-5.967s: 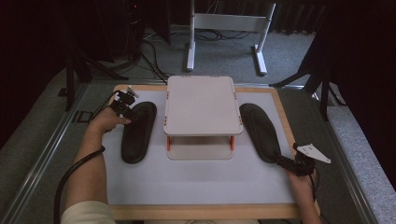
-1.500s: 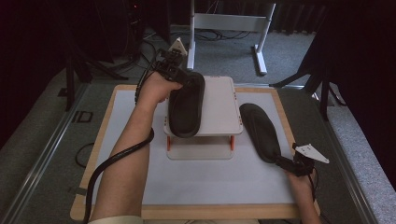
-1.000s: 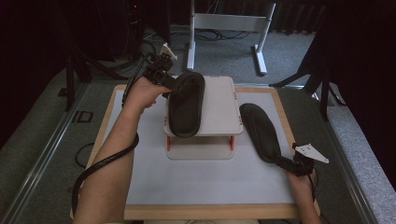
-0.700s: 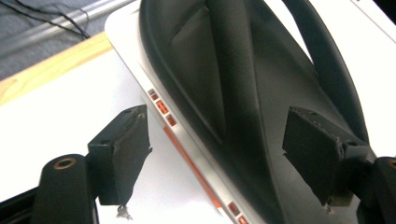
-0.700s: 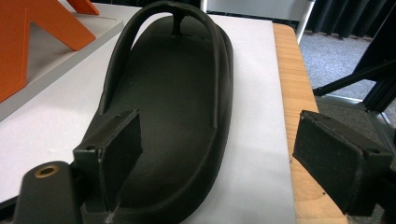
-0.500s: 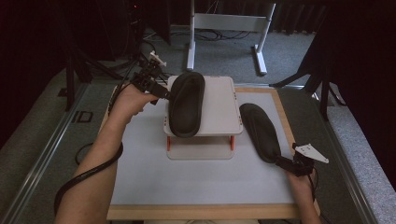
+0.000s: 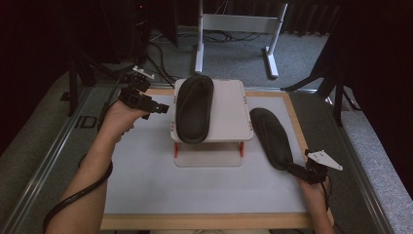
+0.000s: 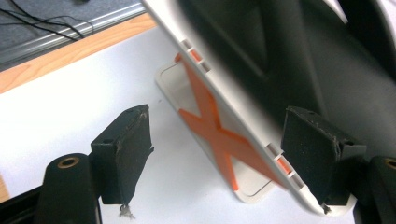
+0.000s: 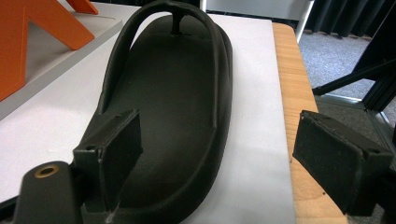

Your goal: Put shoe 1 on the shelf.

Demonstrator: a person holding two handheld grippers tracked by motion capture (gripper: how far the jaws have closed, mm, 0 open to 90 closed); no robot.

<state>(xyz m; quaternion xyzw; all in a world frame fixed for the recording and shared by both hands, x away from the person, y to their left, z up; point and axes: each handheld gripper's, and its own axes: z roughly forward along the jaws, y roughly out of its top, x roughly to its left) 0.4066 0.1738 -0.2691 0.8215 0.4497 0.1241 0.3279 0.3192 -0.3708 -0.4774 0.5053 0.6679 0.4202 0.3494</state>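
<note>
High view: one black sandal (image 7: 194, 108) lies flat on top of the white stand (image 7: 229, 114); a second sandal (image 7: 271, 137) lies on the white board (image 7: 195, 187) just right of the stand. The left gripper (image 7: 158, 107) hangs left of the stand, jaws apart and empty, having just narrowed a little. The right gripper (image 7: 292, 168) sits at the second sandal's near end. Left gripper view: jaws parted, nothing between them; the stand's orange cross-brace (image 8: 215, 135) lies beyond, the sandal above blurred. Right gripper view: jaws wide, one apparently resting on the sandal's (image 9: 173, 116) heel, though contact is unclear; not clamped.
</note>
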